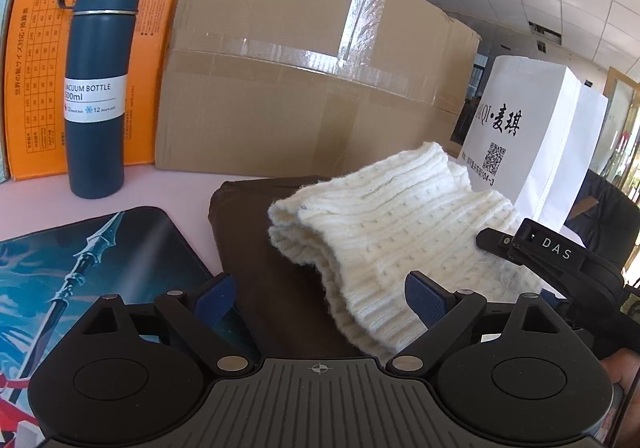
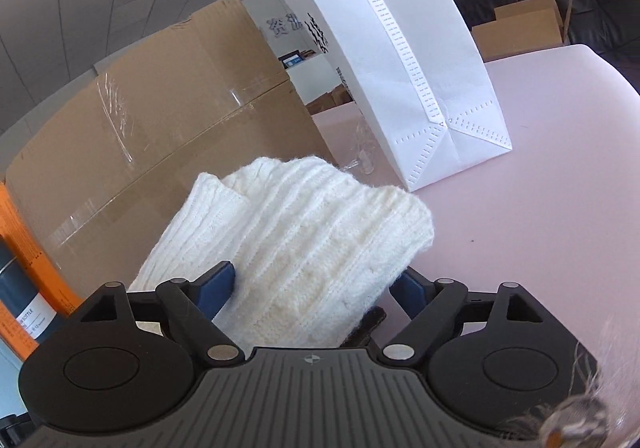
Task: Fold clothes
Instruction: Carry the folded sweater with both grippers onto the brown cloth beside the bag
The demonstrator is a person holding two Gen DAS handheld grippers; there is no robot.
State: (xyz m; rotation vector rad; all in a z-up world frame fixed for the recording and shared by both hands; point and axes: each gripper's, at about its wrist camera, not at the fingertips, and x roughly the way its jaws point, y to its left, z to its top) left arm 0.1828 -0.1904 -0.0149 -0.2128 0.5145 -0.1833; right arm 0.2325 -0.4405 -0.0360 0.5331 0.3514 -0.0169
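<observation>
Folded white sweater [image 1: 404,232] lying on brown garment [image 1: 256,248] mid-counter [image 2: 540,208], short of cardboard box [image 1: 312,60]. Left claw [image 1: 320,300] spread wide, empty. Right claw [image 2: 316,288] spread around sweater, not pinching. Risk: snagging knit on pads, undoing fold.

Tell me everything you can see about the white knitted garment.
The white garment is a thick, cream-white ribbed knit, soft and slightly fuzzy. It is folded into a bundle of several layers, with a ribbed hem at the near edge. It lies partly on a folded brown cloth on the pink table. It lies between the open pads of the right tool, which do not press it.
</observation>
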